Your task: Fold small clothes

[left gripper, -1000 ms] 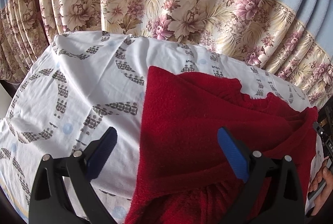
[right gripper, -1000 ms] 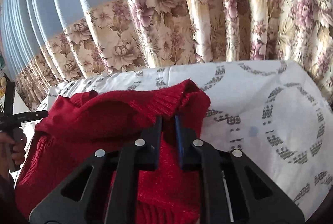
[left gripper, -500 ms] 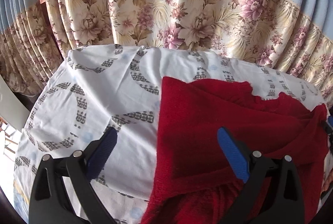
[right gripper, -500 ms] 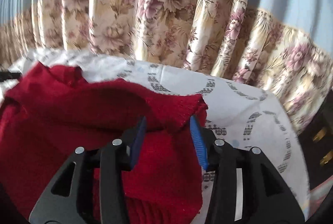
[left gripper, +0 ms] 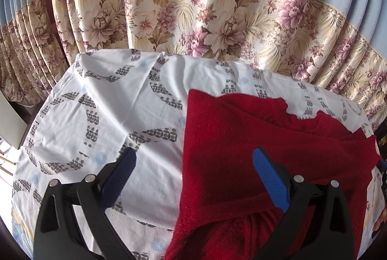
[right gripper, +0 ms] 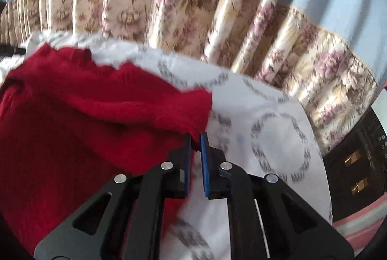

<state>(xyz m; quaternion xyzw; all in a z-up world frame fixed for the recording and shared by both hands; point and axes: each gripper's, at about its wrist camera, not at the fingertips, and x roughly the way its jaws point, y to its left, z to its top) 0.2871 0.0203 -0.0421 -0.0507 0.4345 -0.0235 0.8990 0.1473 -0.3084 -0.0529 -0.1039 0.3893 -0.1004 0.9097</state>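
A red knitted sweater (left gripper: 266,129) lies crumpled on a table under a white patterned cloth (left gripper: 108,103). My left gripper (left gripper: 193,153) hovers open over the sweater's left edge. One blue pad is above the cloth, the other above the knit, and nothing is between them. In the right wrist view the sweater (right gripper: 84,127) fills the left side. My right gripper (right gripper: 195,139) is at its right corner. Its jaws are closing, and a fold of the red knit is pinched between the pads.
Floral curtains (left gripper: 193,6) hang close behind the table along its far edge. A dark cabinet (right gripper: 358,163) stands off the table's right end. A person's hand (left gripper: 381,221) shows at the right edge of the left wrist view. The white cloth (right gripper: 266,127) lies bare right of the sweater.
My right gripper let go of the sweater, opened, shifted to the sweater's right corner while rolling, and shut on the knit there. The left gripper stayed open and barely moved.
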